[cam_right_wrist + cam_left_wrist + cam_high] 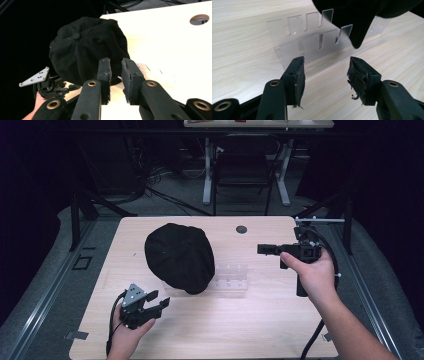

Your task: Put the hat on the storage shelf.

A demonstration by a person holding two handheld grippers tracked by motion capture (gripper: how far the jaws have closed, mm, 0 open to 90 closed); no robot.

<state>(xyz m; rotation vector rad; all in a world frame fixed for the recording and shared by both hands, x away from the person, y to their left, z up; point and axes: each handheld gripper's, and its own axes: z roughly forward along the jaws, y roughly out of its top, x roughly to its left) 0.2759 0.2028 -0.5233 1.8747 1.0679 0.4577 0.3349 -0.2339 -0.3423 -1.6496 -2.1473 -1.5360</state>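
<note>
Cap draped on the clear rack; both grippers empty and off it.

The cap [179, 257] sat mid-table, crown up, its near edge lying over the left end of the clear slotted rack [231, 278], whose right part stuck out bare. My left gripper [161, 301] was just short of the cap's near edge, jaws wide with nothing between them; its own view showed the worn pads [300, 77] open on bare table [225, 330], the rack and the cap's hanging edge just ahead. My right gripper [261, 249] was level out to the right, well apart from the cap, jaws narrow and empty. To seat the cap well, I judged I should pinch only the brim edge, lift it lightly, and steady the rack so it would not slide.
</note>
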